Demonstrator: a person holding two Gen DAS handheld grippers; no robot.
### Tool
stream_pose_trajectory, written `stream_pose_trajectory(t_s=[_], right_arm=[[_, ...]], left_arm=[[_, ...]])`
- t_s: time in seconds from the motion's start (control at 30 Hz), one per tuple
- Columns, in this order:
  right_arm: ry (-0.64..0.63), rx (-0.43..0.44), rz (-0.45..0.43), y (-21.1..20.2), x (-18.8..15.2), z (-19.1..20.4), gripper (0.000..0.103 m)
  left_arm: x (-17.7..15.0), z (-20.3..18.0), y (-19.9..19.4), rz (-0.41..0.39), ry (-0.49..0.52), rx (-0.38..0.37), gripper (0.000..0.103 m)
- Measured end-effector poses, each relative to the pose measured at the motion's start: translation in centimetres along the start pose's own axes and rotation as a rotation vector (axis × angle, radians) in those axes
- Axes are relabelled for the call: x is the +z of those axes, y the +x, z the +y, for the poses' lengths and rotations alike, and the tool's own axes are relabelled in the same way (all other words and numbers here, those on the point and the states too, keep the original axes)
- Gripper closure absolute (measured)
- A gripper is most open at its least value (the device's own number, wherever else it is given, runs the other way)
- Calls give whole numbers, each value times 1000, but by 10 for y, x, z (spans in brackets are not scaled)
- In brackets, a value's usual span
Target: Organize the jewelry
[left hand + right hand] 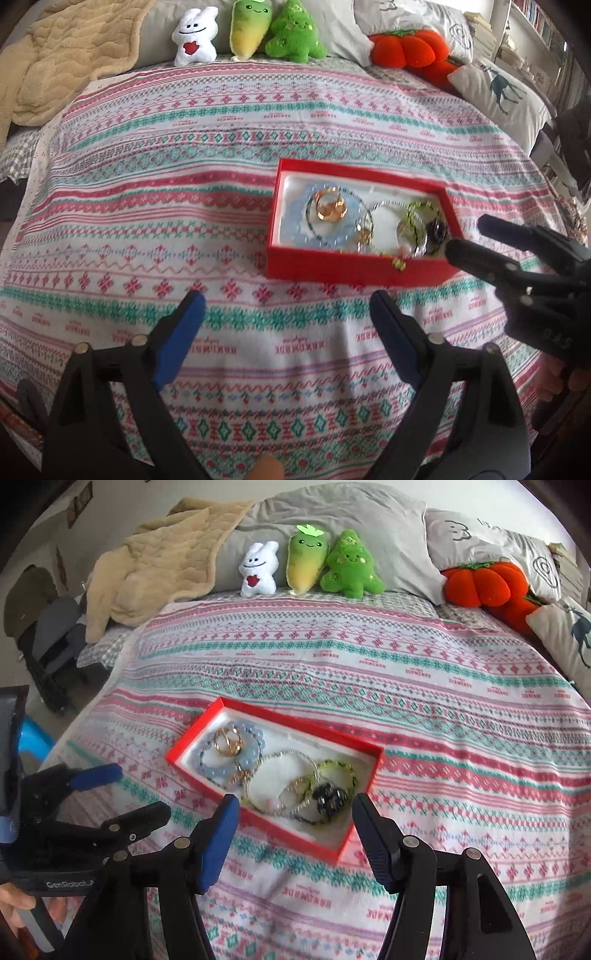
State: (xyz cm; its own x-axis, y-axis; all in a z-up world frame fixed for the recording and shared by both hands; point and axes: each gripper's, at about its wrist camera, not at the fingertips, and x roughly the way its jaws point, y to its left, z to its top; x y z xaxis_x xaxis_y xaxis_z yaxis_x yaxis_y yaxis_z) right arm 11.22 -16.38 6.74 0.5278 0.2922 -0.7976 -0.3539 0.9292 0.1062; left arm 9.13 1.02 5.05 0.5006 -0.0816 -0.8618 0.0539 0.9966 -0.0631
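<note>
A red box (332, 269) (303, 726) with a white lining lies on the patterned bedspread (184, 184). In it are several pieces: a pale blue bead bracelet (255, 734), a gold bangle (332, 208), a silver chain (280, 760), a green bead bracelet (417, 218) and a dark bead piece (330, 797). A few green beads (399, 264) hang over the box's front wall. My left gripper (288, 299) (136, 790) is open over bare cloth, left of the box's near side. My right gripper (295, 805) (469, 240) is open at the box's near right corner, and its pads touch nothing.
Plush toys (310, 563) and grey pillows (332, 513) line the head of the bed, with an orange pumpkin plush (484, 581) at the right. A beige blanket (162, 554) lies at the far left. A chair (51, 638) stands beside the bed.
</note>
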Motion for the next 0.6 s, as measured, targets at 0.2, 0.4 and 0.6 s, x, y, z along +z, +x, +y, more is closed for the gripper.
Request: stream_pose_trajectory(t_s=[0.2,0.4,0.6], right_arm=[[23,-81,78,-10,-22,-1,20],[50,-144,140,-15,-39,-3,18],[96,-131,176,-16,-49,-4,17]], left_arm=[[-21,-8,-2,74,24,92,0],[-31,-15,-10,79,14,114,0],[-36,-17,-13,85,-7,130,0]])
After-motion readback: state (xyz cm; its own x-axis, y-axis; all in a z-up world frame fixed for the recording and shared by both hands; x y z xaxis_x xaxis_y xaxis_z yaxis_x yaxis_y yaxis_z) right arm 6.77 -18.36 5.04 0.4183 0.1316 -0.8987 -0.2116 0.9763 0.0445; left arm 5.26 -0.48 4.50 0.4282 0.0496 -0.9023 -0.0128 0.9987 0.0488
